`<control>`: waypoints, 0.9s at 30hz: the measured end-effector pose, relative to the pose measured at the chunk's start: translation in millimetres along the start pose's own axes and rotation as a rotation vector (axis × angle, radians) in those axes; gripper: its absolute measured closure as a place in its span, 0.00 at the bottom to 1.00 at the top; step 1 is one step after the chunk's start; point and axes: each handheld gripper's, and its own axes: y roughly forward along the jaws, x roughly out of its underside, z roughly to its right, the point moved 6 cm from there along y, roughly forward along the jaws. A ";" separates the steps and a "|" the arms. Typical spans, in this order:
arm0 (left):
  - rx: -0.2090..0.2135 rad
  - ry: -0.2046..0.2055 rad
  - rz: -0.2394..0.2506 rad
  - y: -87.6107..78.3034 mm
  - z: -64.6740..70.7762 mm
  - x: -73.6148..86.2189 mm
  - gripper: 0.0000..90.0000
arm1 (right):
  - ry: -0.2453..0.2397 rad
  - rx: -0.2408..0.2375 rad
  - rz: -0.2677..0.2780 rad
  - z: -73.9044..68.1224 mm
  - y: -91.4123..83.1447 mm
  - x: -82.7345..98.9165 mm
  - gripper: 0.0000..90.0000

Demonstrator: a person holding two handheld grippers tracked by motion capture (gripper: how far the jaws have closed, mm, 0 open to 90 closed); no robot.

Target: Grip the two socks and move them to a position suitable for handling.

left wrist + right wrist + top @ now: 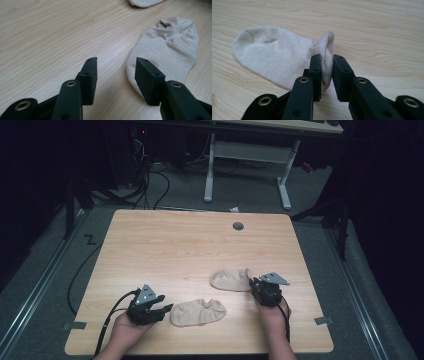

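The right gripper (327, 72) loosely pinched a beige fabric sock's (274, 57) cuff; it could slip free. The left gripper (116, 72) stood wide, empty.

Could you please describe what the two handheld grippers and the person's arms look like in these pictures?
Both the left gripper and the right gripper are black, each topped by a grey three-cornered plate and trailing a black cable. Their jaws are blocky black bars with brass-coloured rivets at the joints. The forearms are bare, with no sleeves in sight.
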 end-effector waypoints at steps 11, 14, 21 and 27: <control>-0.003 -0.001 -0.004 1.3 -0.3 0.5 0.59 | -0.011 0.054 -0.022 14.9 3.7 -4.0 0.92; -0.002 0.000 -0.005 1.4 0.5 0.5 0.60 | -0.009 0.041 -0.095 17.4 14.0 -0.7 1.00; -0.004 -0.006 -0.006 2.2 -0.8 0.4 0.60 | -0.038 0.001 -0.131 5.3 27.2 0.7 1.00; -0.006 -0.011 -0.003 1.8 -1.5 0.1 0.60 | -0.095 -0.036 -0.128 -18.8 35.6 -5.3 1.00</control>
